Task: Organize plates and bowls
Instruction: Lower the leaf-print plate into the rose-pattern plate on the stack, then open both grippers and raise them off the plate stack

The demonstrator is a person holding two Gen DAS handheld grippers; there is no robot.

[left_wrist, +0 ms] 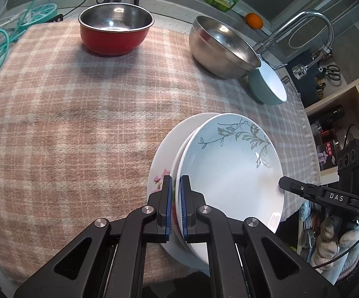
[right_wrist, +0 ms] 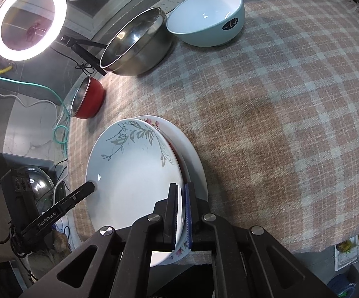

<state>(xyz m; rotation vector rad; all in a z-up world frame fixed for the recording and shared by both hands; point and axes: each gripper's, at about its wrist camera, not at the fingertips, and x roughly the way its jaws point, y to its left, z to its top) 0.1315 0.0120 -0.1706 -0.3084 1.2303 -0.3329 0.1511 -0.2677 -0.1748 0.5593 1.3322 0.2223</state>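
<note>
Leaf plate (left_wrist: pixel 229 171), top of stack on plaid cloth (left_wrist: pixel 67 124): left gripper (left_wrist: pixel 175 198) and right gripper (right_wrist: pixel 182 213) both clamped on its opp. rims, over flower plate (left_wrist: pixel 158 173). Step: seating/lifting it. Next probably release evenly; bowls (left_wrist: pixel 116 32) well apart, still unstacked.

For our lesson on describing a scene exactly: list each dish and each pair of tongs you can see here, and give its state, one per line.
Leaf plate: top of the stack, rim pinched by both tongs.
Flower plate: lower in the stack, on the cloth.
Red bowl: upright, empty.
Steel bowl: tilted, empty.
Blue bowl: empty, beside the steel bowl.
Left tongs: shut on the leaf plate.
Right tongs: shut on the leaf plate.
</note>
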